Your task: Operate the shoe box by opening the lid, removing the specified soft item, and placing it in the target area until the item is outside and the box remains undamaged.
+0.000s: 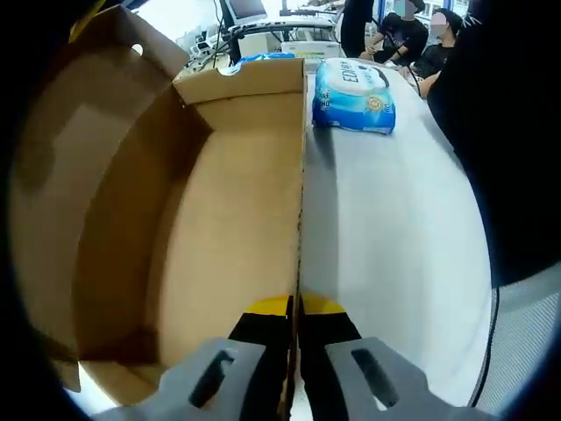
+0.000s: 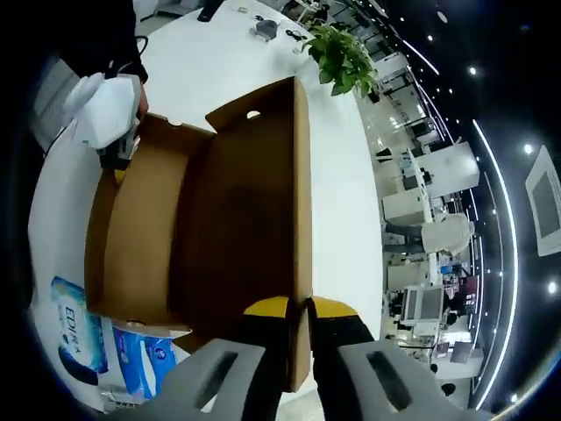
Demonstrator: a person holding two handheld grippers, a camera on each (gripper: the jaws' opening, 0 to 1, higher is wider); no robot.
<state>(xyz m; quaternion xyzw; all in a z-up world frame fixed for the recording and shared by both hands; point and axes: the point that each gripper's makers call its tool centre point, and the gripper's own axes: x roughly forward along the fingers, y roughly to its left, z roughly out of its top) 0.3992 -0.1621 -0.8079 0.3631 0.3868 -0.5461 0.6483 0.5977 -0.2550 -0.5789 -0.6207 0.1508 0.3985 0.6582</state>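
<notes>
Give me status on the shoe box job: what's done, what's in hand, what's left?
Done: shoe box open and empty, lid folded back; the wipes pack lies outside on the white table. In hand: left gripper pinches the box wall, right gripper the lid's edge. Left: release; no damage visible.

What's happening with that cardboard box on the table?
A person works an open, empty shoe box with two tools. The left hand-held gripper is clamped on the box's front wall; the right hand-held gripper grips the raised lid's edge. A pack of wet wipes already lies outside on the white table.
</notes>
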